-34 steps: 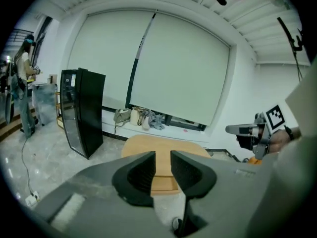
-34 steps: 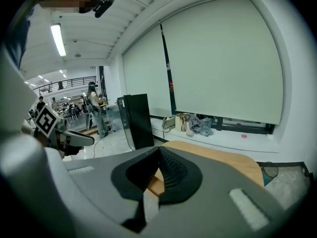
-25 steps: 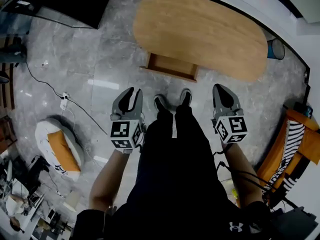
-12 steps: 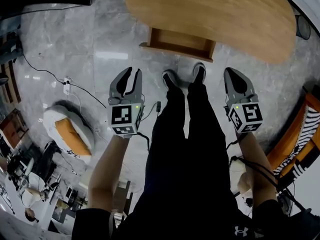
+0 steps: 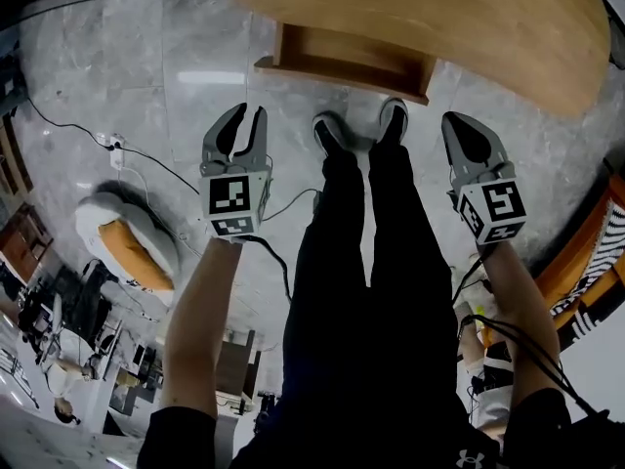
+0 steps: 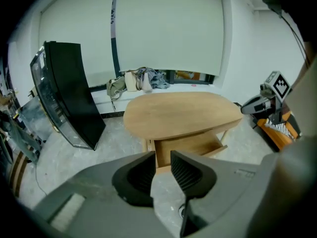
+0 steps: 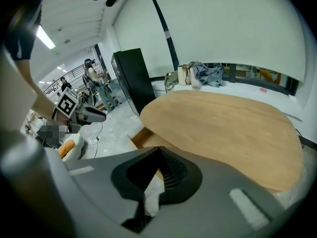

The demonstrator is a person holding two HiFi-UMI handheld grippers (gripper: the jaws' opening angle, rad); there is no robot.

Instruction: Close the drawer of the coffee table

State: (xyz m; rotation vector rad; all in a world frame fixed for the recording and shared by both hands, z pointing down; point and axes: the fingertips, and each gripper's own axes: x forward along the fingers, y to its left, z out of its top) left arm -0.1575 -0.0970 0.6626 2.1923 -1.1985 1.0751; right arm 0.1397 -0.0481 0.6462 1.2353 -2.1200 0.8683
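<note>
In the head view, the wooden coffee table [image 5: 459, 27] fills the top of the frame, at twelve o'clock from the person's shoes [image 5: 332, 133]. Its drawer [image 5: 347, 59] stands pulled out from under the near edge, and its front lies just beyond the toes. The inside looks bare, though the steep angle shows only part of it.

The left gripper [image 5: 248, 115] hangs at nine o'clock from the shoes, over the grey marble floor [image 5: 195, 37]. Its jaws stand partly apart with nothing between them, and its own view looks through the gap at the open drawer. The right gripper [image 5: 457, 123] hangs at three o'clock from the shoes. Its jaws are pressed together and hold nothing. Both grippers point toward twelve o'clock and neither touches the table.

At eight o'clock from the left gripper lies a white and orange object [image 5: 127, 247], perhaps a cushioned seat. A black cable [image 5: 146, 154] runs across the floor near it.
</note>
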